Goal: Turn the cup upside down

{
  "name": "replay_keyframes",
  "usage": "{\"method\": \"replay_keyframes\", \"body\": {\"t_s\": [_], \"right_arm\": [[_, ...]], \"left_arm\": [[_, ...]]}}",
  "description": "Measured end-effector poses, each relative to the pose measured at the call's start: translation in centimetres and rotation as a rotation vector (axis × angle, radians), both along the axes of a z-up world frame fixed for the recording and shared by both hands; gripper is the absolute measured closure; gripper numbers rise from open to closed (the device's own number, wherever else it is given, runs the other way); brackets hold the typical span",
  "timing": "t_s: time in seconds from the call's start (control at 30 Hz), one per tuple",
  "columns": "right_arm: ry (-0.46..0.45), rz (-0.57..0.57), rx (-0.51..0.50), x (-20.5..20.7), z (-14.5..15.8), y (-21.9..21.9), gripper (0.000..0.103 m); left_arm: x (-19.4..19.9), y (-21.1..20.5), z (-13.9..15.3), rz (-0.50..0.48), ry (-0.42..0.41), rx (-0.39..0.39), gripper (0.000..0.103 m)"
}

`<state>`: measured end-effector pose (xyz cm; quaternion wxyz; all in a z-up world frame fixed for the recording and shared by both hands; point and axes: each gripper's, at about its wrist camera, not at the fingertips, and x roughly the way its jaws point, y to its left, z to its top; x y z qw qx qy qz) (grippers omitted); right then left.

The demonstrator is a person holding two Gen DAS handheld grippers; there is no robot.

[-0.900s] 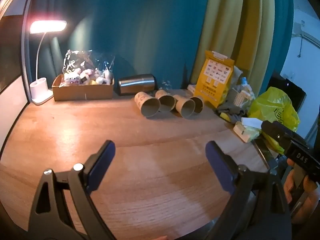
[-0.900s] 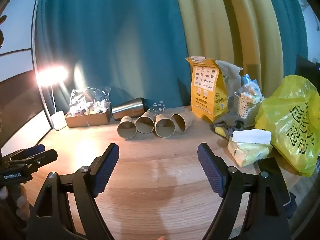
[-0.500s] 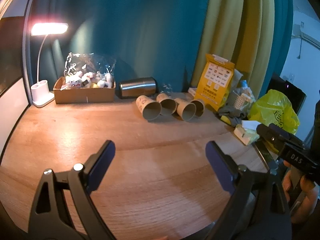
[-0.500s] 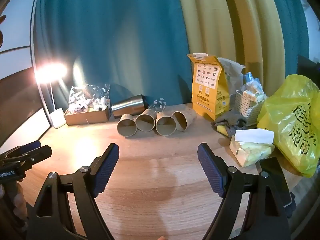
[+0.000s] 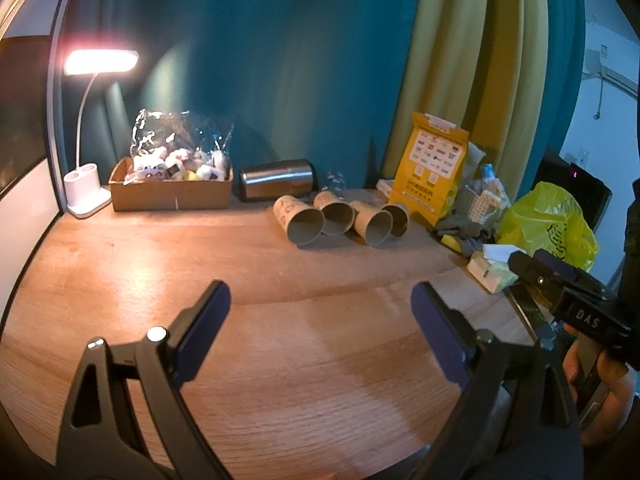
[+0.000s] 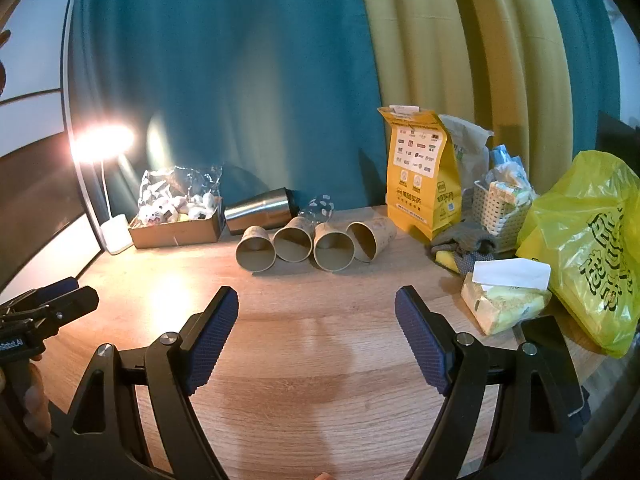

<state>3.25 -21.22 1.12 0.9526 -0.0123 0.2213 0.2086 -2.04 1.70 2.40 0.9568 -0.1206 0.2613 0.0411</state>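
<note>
Holding both grippers wide apart and empty over the worktop (image 6: 320, 360), we look toward the back wall. Far left stands a lit lamp (image 5: 86, 196), then a box (image 5: 172, 194) of small plush toys under clear wrap. Just beside it a steel tumbler (image 6: 260, 214) lies on its side. In front of the tumbler, four paper cups (image 6: 304, 242) lie on their sides in a touching row, mouths toward us, well ahead of our left gripper (image 5: 320, 308) and right gripper (image 6: 316, 312). Bare wood lies between the fingers and the cups. Right of the cups stands a yellow pouch (image 6: 420, 176), then a white basket (image 6: 500, 208), a grey cloth (image 6: 464, 240), a tissue pack (image 6: 504, 300) and a yellow bag (image 6: 592, 248) near the right edge.
</note>
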Motion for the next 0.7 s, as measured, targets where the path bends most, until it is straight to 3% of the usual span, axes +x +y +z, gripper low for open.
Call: {"method": "replay_keyframes", "body": {"t_s": [0.7], "right_arm": [[0.0, 0.001, 0.0, -0.02, 0.23, -0.04, 0.02]], "left_arm": [[-0.49, 0.37, 0.42, 0.006, -0.019, 0.004, 0.01]]}}
